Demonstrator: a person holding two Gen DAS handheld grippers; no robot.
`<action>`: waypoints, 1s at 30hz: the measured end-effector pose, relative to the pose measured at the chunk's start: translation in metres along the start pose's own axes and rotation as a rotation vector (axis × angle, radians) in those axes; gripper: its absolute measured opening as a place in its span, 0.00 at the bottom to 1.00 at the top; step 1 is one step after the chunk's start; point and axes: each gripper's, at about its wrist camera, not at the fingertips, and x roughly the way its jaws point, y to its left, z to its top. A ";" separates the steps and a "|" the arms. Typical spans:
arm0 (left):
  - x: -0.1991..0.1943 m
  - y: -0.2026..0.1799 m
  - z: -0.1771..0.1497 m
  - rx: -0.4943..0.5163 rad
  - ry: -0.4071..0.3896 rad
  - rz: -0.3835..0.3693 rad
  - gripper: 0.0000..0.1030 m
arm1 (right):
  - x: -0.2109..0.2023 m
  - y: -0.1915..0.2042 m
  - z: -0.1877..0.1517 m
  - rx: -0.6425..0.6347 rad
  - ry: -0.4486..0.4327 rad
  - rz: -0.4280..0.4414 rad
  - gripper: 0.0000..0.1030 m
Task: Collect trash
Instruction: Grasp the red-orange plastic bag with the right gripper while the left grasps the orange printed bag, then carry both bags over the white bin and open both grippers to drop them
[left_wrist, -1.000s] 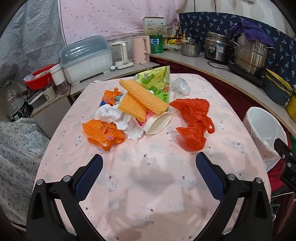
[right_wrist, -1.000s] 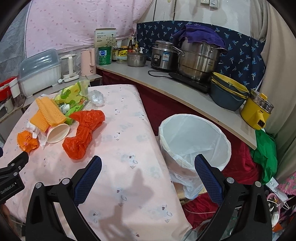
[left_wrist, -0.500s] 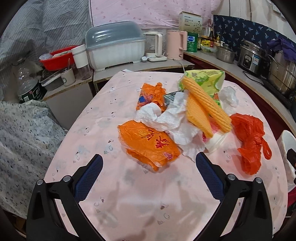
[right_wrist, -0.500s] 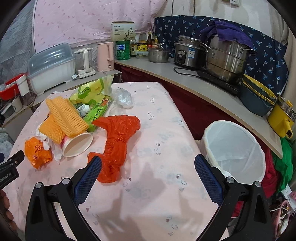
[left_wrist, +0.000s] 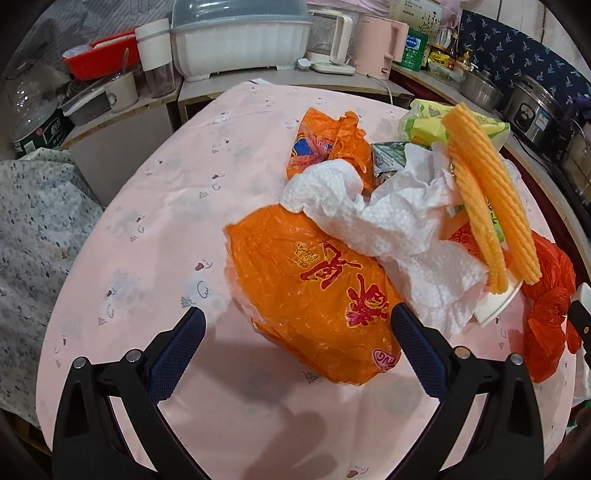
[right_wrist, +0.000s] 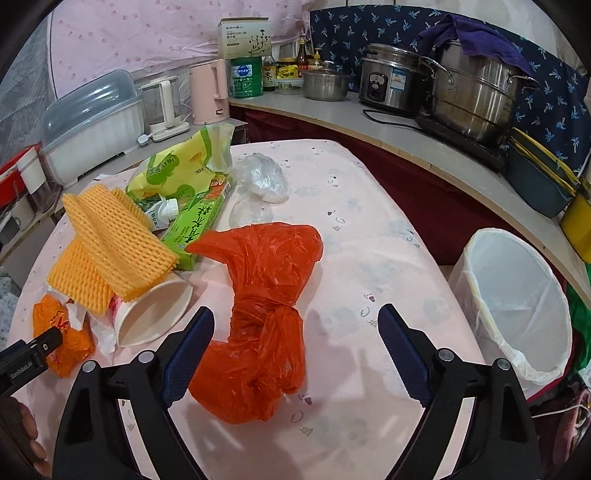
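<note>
A pile of trash lies on the pink table (left_wrist: 155, 229). My left gripper (left_wrist: 295, 325) is open with its jaws astride the near end of an orange printed bag (left_wrist: 310, 288), the bag not gripped. Behind it lie white tissue (left_wrist: 388, 218), yellow foam netting (left_wrist: 487, 206) and a second orange wrapper (left_wrist: 332, 140). My right gripper (right_wrist: 295, 332) is open around the knot of a red plastic bag (right_wrist: 266, 302). A paper cup (right_wrist: 155, 314), green box (right_wrist: 199, 225), yellow-green pouch (right_wrist: 181, 166) and clear plastic (right_wrist: 262, 177) lie beyond. A white-lined bin (right_wrist: 513, 310) stands right of the table.
A counter (right_wrist: 406, 144) curves behind with steel pots (right_wrist: 476, 92), a rice cooker (right_wrist: 391, 79), kettles (right_wrist: 210, 92) and a covered dish rack (left_wrist: 236, 40). A patterned cloth (left_wrist: 37, 229) hangs left of the table. Stacked bowls (right_wrist: 535, 177) sit at the counter's right end.
Both grippers moved forward and down toward the table. The left closed in on the orange printed bag; the right swung left from the bin onto the red bag. Both stayed open.
</note>
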 end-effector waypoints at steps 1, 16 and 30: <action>0.002 0.001 0.000 -0.009 0.004 -0.009 0.93 | 0.004 0.002 -0.001 0.000 0.009 0.004 0.80; 0.002 0.003 -0.005 -0.027 0.020 -0.121 0.29 | 0.037 0.009 -0.018 0.061 0.110 0.134 0.40; -0.055 -0.010 -0.004 0.003 -0.099 -0.105 0.20 | -0.019 -0.022 -0.009 0.120 -0.023 0.133 0.37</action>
